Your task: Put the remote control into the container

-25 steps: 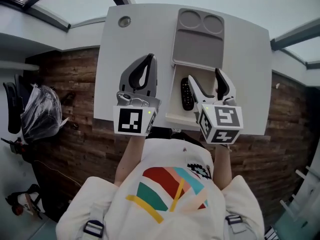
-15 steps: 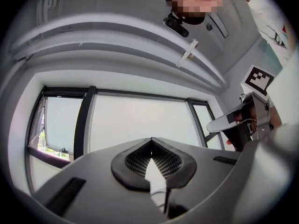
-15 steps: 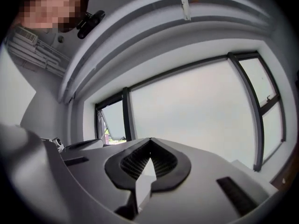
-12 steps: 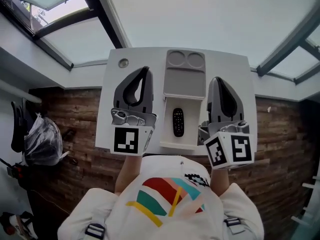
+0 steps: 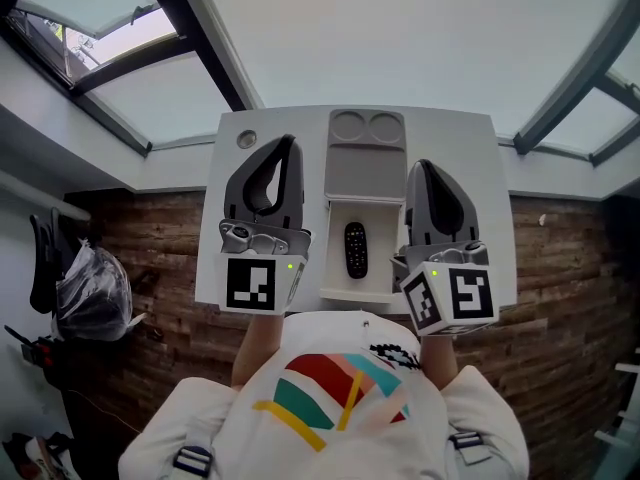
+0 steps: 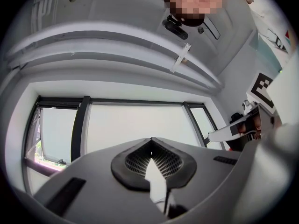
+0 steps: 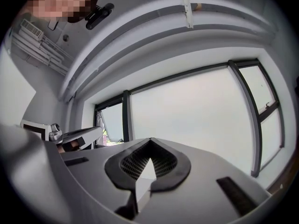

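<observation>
Remote control [image 5: 355, 250] is lying inside the open compartment of the container [image 5: 331, 268], flat on its floor. Its long axis is running away from the person, in line with the container's length. The grey section with two round recesses [image 5: 367, 126] is lying just beyond it on the white surface [image 5: 455, 143].

Left hand-held gripper [image 5: 290, 143] is sitting to the left of the container and right hand-held gripper [image 5: 420, 166] to its right, with the remote control between them. Both are pointing away from the person. Neither is looking clearly nearer to the remote control.

Each gripper view is showing its jaws pressed together, tips meeting, nothing between them. Both views are looking out at the windows [image 7: 196, 111] rather than down at the surface, so the hand-held grippers are reading as held up and roughly level, apart from the container.

Judgement: the remote control is already resting in its place and nothing is being carried. No further reach toward the container is looking necessary.
</observation>
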Action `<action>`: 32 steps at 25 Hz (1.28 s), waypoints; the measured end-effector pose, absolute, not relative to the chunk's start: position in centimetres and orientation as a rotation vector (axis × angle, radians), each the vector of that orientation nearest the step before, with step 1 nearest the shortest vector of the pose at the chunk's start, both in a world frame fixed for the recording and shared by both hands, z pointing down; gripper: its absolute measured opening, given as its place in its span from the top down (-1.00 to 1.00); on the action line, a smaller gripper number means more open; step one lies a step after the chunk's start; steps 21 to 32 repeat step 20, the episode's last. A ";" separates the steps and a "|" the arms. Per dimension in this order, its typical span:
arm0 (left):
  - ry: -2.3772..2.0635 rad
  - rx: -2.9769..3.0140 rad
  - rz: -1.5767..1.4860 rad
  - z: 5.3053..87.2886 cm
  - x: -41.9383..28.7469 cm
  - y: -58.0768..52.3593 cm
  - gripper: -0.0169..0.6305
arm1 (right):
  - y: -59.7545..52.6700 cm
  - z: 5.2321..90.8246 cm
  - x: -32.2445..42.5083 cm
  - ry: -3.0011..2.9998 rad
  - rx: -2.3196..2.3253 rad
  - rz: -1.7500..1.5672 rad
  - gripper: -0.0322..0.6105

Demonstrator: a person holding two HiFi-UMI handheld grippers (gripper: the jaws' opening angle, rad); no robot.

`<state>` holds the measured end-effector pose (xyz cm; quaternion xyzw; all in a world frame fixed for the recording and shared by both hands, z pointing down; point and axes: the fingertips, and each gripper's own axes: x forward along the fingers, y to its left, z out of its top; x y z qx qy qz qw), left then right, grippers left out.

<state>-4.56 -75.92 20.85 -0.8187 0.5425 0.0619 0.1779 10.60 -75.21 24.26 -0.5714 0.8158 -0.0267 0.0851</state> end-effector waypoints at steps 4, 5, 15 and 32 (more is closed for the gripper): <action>1.535 -2.325 0.176 21.0 -4.7 -76.2 0.93 | -75.4 24.5 10.5 2.432 -1.720 -0.085 0.89; 1.537 -2.328 0.173 21.2 -4.7 -76.2 0.93 | -75.4 24.6 10.5 2.434 -1.723 -0.091 0.89; 1.555 -2.342 0.171 21.9 -5.3 -76.7 0.93 | -75.8 25.5 10.0 2.454 -1.748 -0.110 0.89; 1.553 -2.343 0.179 22.1 -6.0 -77.2 0.93 | -76.3 26.0 9.2 2.466 -1.758 -0.115 0.89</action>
